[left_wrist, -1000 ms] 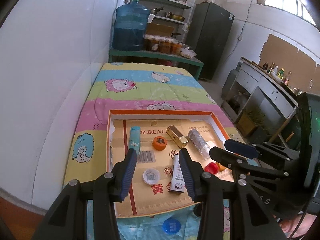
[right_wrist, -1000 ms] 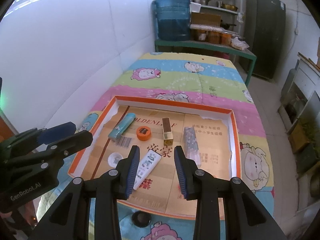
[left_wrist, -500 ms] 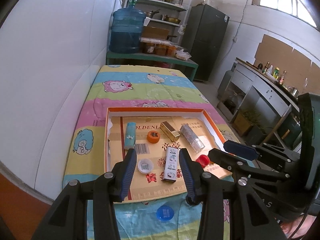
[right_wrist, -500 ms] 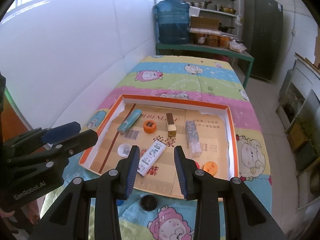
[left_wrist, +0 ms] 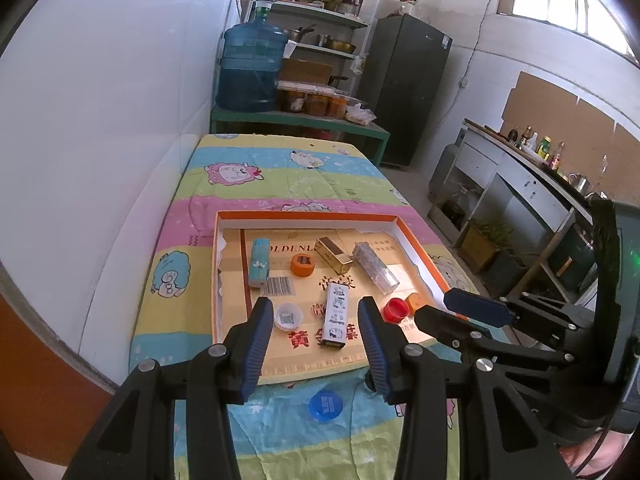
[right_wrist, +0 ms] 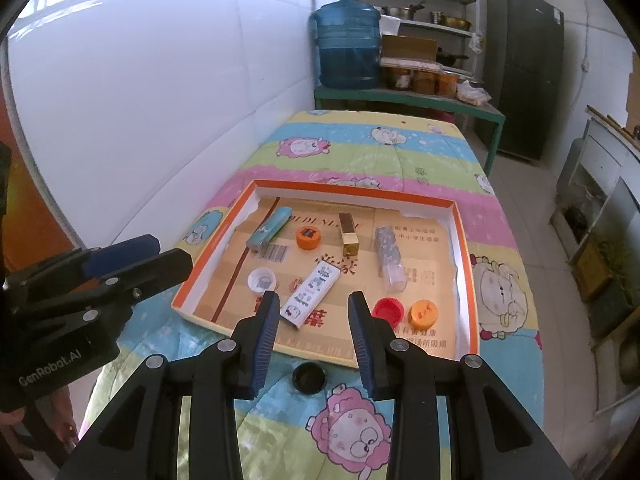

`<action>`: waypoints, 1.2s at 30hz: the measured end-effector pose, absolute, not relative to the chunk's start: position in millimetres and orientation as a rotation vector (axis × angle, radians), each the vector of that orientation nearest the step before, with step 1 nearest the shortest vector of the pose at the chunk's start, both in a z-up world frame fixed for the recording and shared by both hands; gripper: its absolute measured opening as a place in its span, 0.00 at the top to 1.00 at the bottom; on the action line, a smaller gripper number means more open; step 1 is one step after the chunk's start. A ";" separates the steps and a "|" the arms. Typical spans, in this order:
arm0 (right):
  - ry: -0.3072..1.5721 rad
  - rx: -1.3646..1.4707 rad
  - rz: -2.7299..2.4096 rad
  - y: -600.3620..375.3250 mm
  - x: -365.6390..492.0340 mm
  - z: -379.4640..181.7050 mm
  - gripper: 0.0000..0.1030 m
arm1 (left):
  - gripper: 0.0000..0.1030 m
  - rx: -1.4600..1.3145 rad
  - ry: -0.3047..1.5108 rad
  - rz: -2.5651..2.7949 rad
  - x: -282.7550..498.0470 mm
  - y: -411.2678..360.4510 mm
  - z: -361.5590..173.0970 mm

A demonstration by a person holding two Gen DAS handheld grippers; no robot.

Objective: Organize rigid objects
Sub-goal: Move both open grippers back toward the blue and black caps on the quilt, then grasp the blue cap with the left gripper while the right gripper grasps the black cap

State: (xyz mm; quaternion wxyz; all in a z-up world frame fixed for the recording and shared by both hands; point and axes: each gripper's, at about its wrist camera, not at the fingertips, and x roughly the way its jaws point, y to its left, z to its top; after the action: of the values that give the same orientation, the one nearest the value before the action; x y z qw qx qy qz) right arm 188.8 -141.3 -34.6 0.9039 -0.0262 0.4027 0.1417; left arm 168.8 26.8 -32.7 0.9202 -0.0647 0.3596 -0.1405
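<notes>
Both the left gripper (left_wrist: pixel 314 322) and the right gripper (right_wrist: pixel 313 316) hover with jaws apart and empty above the near edge of the orange-rimmed tray (right_wrist: pixel 362 191), where small boxes and caps lie; a blue cap (left_wrist: pixel 326 405) sits outside on the blanket (left_wrist: pixel 288 172).

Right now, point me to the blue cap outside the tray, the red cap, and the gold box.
blue cap (left_wrist: pixel 326 403), left wrist view, centre of its top face.
red cap (right_wrist: pixel 387 309), right wrist view, middle of its open side.
gold box (left_wrist: pixel 334 255), left wrist view, middle of its long top face.
</notes>
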 end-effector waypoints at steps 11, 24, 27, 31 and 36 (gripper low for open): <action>0.850 -0.057 0.285 -141.3 168.8 -44.2 0.65 | 0.57 -0.121 0.737 -0.294 151.2 27.0 -41.7; 0.934 -0.047 0.289 -144.6 154.6 -100.1 0.65 | 0.57 -0.116 0.817 -0.321 137.8 22.3 -89.8; 0.952 -0.042 0.287 -144.8 155.0 -110.8 0.65 | 0.57 -0.121 0.838 -0.330 136.2 20.7 -99.9; 0.965 -0.034 0.289 -144.8 157.2 -119.8 0.65 | 0.57 -0.116 0.855 -0.337 134.4 17.6 -109.2; 0.967 -0.037 0.289 -142.9 163.7 -129.2 0.65 | 0.57 -0.109 0.873 -0.341 134.6 15.9 -118.8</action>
State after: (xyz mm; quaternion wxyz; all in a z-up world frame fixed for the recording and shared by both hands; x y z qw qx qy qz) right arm 163.7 -142.9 -129.2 0.8753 -0.0179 0.4630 0.1385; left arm 134.6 15.9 -118.8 0.8908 -0.0524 0.4205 -0.1641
